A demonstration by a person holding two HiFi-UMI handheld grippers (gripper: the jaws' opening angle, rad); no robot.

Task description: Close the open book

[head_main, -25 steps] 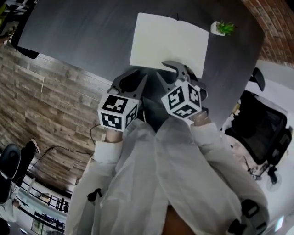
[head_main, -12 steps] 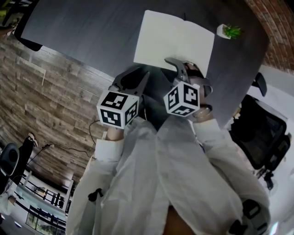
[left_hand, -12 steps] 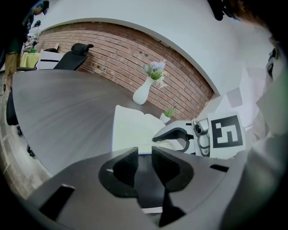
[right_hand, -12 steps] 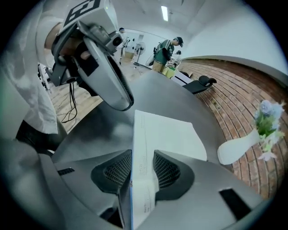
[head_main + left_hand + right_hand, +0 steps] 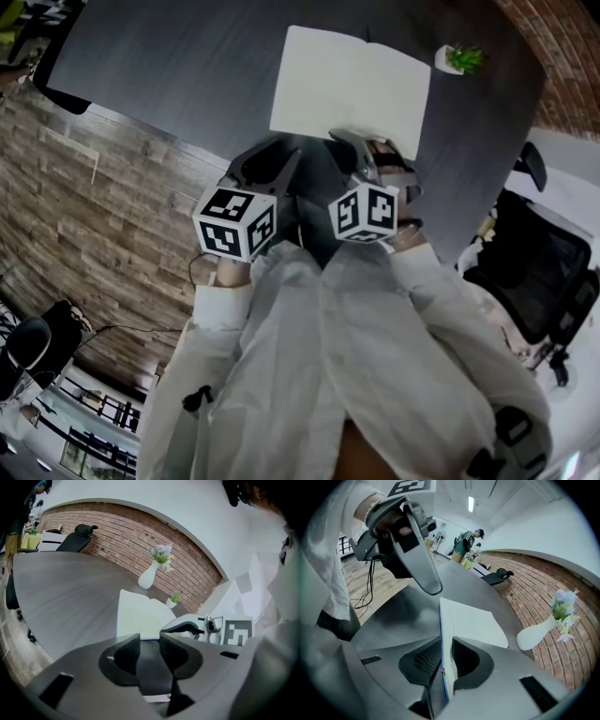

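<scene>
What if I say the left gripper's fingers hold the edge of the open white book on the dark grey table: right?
No. The right gripper view shows the right gripper's fingers closing on the edge of the open white book on the dark grey table; the left gripper's fingers are opening, empty.

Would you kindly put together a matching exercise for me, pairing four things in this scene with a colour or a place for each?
Things:
1. open book
2. vase
3. potted plant
4. office chair

Descriptions:
A. black, beside the table
B. white pages, lying on the table
C. white, holding pale flowers
D. green leaves in a small white pot

Pairs: 1-B; 2-C; 3-D; 4-A.
</scene>
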